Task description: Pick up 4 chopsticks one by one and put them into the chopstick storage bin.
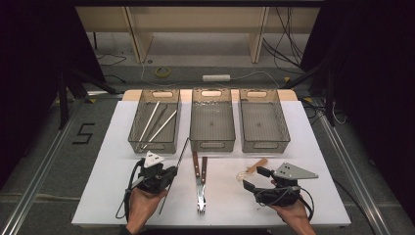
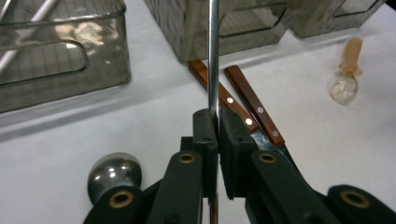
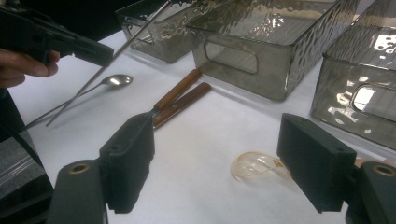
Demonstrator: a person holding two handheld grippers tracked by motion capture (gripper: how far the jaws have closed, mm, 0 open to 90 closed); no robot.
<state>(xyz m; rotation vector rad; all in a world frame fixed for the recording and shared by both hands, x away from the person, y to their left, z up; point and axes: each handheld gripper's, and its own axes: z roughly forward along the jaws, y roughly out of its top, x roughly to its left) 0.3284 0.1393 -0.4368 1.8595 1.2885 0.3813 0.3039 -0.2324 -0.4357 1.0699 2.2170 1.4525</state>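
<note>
- Step in hand, as I read it: sorting utensils into bins. Left gripper [image 1: 172, 172], lower left of the high view, is clamped on a thin metal rod [image 2: 213, 56], which runs up frame toward the bins.
- Left gripper view: jaws pinched tight on the rod at frame centre; a metal spoon [image 2: 114, 171] lies on the table at lower left, just beside the gripper.
- Right gripper [image 1: 253, 178], lower right of the high view: jaws spread wide, nothing between them, hovering just by a clear plastic spoon [image 3: 254, 166] w/ a tan handle.
- Tongs [image 1: 199, 180], wood-handled, lie flat at centre-bottom of the high view, between the two grippers. Arms near closed, handles almost parallel w/ a slim gap; holding nothing, touched by neither gripper.
- Left bin [image 1: 155, 122] at upper-left centre already has similar metal rods inside; middle bin [image 1: 212, 125] and right bin [image 1: 263, 126] look empty.
- Next move, prob.: lift the rod over the left bin's near wall, lay it alongside the others, then release. Needs the long rod kept level enough so its free end clears the rim.
- Surface: white table top [image 1: 318, 147], matte, uncluttered.
- Room: dark curtains both sides, grey floor w/ cables, tape roll [image 1: 163, 72] and a "5" marked at left; pale wooden bench legs at top.
</note>
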